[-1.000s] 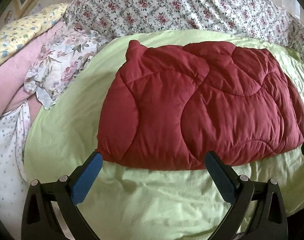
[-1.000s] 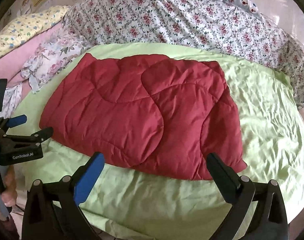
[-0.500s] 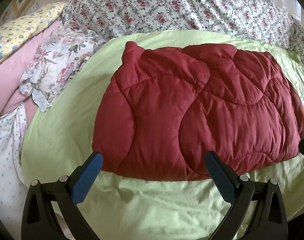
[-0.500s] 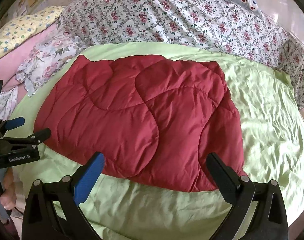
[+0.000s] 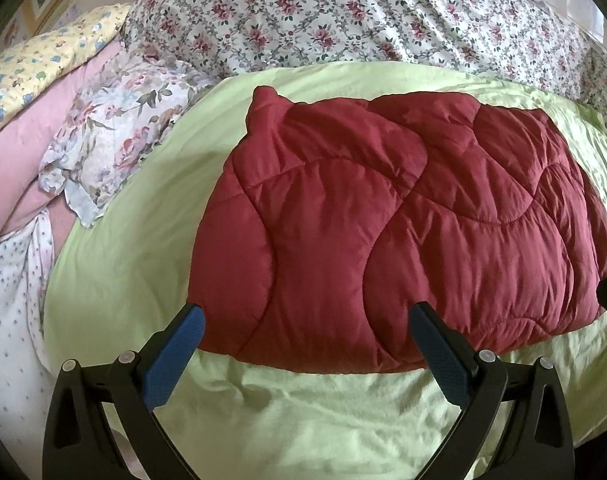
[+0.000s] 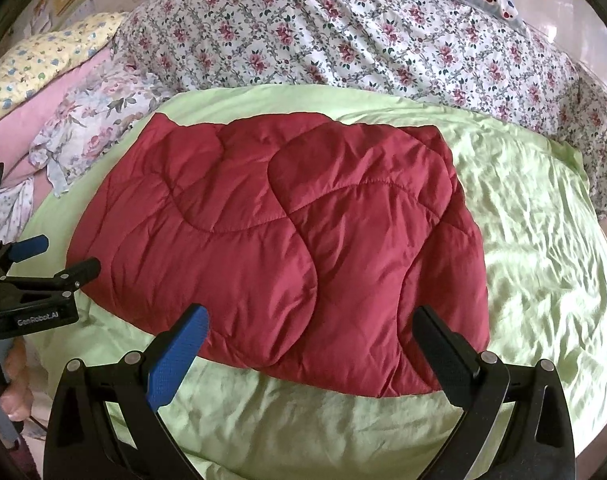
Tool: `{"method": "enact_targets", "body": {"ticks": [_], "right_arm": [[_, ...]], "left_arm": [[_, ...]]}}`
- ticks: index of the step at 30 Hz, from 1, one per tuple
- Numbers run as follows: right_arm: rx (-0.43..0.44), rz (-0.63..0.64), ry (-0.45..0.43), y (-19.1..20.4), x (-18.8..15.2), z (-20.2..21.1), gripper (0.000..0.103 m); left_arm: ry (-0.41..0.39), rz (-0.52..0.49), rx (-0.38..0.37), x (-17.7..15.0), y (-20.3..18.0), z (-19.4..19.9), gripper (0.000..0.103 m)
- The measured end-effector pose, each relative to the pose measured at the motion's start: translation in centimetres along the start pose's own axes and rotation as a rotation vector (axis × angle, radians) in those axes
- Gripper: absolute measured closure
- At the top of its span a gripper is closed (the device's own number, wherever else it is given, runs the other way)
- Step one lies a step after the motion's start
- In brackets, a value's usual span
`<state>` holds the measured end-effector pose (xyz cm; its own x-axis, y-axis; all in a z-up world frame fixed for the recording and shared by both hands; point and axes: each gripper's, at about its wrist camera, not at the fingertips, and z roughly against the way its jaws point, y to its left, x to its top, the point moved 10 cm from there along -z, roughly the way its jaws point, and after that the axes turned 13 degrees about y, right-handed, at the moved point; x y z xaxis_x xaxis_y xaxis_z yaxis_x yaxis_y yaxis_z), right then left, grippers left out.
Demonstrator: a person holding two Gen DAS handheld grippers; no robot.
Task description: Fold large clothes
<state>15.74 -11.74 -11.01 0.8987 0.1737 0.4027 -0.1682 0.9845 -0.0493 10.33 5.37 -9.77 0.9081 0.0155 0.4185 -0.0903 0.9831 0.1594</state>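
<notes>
Your red quilt (image 5: 403, 232) lies on the green sheet (image 5: 303, 412) of the bed, already doubled into a puffy rectangle with its near edge rounded like a fold, so by the look of it much of the folding is done. What seems left is one more fold across, left to right, to make it compact, or just squaring the corners; the far left corner pokes up a little. Your left gripper (image 5: 307, 332) hangs above the near edge toward the quilt's left end, its fingers spread wide and holding nothing. Your right gripper (image 6: 311, 332) hangs above the same edge toward the right end, equally spread and empty. Neither touches the cloth. Floral bedding (image 6: 343, 36) is heaped at the far side.
</notes>
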Motion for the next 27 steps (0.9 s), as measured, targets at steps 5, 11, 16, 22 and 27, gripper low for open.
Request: {"method": "enact_targets", "body": {"ticks": [5, 11, 16, 22, 27], "right_arm": [[0.002, 0.001, -0.001, 0.1, 0.3, 0.02, 0.001], [-0.001, 0.005, 0.002, 0.27, 0.52, -0.06, 0.001], [-0.001, 0.004, 0.003, 0.21, 0.62, -0.12, 0.001], [-0.005, 0.001, 0.004, 0.06, 0.8, -0.25, 0.001], [-0.006, -0.002, 0.006, -0.16, 0.82, -0.3, 0.001]], "left_arm": [[-0.003, 0.007, 0.002, 0.32, 0.01, 0.07, 0.001], [-0.012, 0.004, 0.014, 0.43, -0.21, 0.2, 0.001], [-0.033, -0.007, 0.044, 0.5, -0.34, 0.44, 0.001], [-0.034, -0.015, 0.04, 0.59, -0.4, 0.29, 0.001], [-0.033, -0.014, 0.037, 0.78, -0.31, 0.28, 0.001]]}}
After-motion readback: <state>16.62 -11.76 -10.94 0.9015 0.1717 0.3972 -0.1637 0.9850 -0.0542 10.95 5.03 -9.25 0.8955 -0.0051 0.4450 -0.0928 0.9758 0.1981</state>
